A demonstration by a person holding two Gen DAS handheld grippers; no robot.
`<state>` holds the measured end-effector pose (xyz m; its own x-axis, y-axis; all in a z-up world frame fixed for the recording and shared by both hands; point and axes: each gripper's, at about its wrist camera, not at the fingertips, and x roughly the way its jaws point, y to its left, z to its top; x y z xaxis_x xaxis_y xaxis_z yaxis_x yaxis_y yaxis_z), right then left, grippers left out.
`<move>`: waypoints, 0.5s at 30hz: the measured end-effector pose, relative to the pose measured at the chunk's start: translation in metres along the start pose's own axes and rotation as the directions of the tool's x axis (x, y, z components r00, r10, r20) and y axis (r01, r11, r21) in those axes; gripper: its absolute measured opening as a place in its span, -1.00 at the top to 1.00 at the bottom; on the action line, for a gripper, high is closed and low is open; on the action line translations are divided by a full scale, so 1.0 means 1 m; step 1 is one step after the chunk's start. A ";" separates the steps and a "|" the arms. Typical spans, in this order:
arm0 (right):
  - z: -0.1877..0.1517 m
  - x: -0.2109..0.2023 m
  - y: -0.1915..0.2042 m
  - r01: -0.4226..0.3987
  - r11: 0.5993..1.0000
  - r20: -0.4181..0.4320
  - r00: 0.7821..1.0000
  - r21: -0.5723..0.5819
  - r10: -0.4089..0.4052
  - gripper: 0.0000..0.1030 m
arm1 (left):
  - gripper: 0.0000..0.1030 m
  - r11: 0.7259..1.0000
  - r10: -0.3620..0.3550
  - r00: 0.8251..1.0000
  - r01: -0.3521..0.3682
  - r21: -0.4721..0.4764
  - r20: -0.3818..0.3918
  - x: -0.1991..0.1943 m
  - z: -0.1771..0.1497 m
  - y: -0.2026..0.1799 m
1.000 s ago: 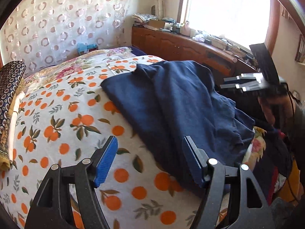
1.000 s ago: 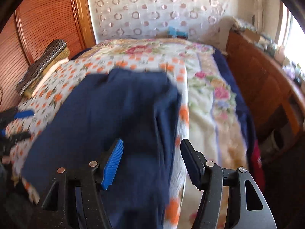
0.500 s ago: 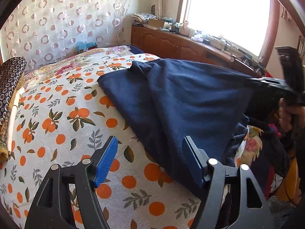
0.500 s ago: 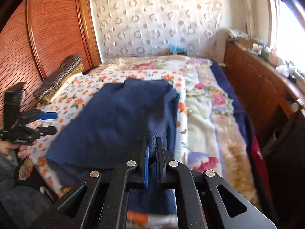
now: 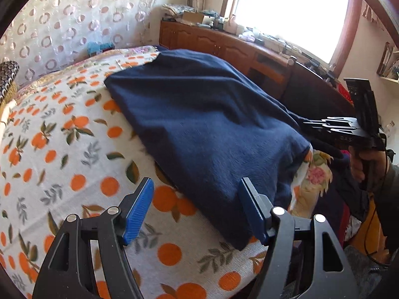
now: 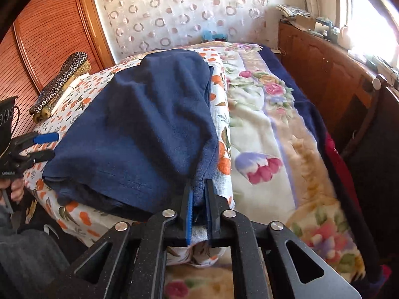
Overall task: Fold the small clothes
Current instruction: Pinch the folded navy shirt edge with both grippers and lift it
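Navy garment (image 5: 207,124): soft, fleecy cloth, dark blue, no print; doubled over in layers, lower layers showing darker under the near hem (image 6: 117,182). Surface rumpled, with shallow creases across the top. Laid on the orange-print sheet (image 5: 62,149), toward that sheet's window-side edge; one corner drooping past the sheet's near edge.

Right gripper (image 6: 198,199): tongs pressed together, pinching the garment's near corner between blue pad and black pad. Seen from the left wrist (image 5: 324,124) as a dark shape at the garment's far side, cloth drawn taut toward it.

Left gripper (image 5: 197,209): tongs spread wide, nothing between them; right finger (image 5: 251,211) overlapping the garment's near edge in view, contact impossible to judge. Seen from the right wrist (image 6: 42,147), apart at the tips, just beside the garment's left edge, over the sheet.

Floral blanket (image 6: 261,129): beside the sheet, on the side away from the left gripper, partly under it.

Patterned cushion (image 6: 62,79): beyond the garment, at the sheet's far left corner.

Hidden or unclear: kind of garment not readable, no sleeves, collar or waistband visible; number of folds uncertain; underside and far end covered by its own top layer; pinched corner mostly buried between the pads; holding hands cut off at frame edges.
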<state>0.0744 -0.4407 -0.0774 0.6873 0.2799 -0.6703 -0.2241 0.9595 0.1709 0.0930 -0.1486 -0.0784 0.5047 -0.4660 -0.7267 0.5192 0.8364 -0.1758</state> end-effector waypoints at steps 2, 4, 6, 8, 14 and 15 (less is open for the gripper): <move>-0.007 -0.001 0.004 0.023 1.000 0.014 1.000 0.007 -0.023 0.33 | -0.38 1.000 -0.012 1.000 0.012 -0.005 -0.010 0.001 -0.004 -0.003; -0.014 0.003 0.006 0.015 0.999 0.018 1.000 0.034 -0.016 0.03 | -0.33 1.000 -0.027 0.999 0.027 -0.002 -0.018 0.001 -0.006 -0.006; -0.018 0.005 0.007 0.000 0.999 0.011 1.000 0.054 0.000 -0.01 | -0.19 0.999 -0.041 0.999 0.041 0.004 -0.025 0.001 -0.008 -0.010; -0.025 0.009 0.012 -0.016 0.998 0.004 1.000 0.055 0.016 -0.01 | -0.06 0.998 -0.058 0.998 0.058 0.010 -0.032 0.000 -0.011 -0.014; -0.030 0.000 0.024 -0.013 1.000 0.022 1.000 0.013 0.013 0.11 | 0.09 0.997 -0.065 0.996 0.068 0.037 -0.061 0.002 -0.016 -0.025; -0.031 0.000 0.026 -0.010 1.000 0.019 1.000 0.003 0.010 0.14 | 0.09 0.997 -0.059 0.996 0.061 0.043 -0.064 0.003 -0.017 -0.027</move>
<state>0.0467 -0.4173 -0.0953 0.6978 0.2904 -0.6548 -0.2293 0.9566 0.1799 0.0687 -0.1674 -0.0872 0.4283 -0.4948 -0.7562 0.5782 0.7931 -0.1915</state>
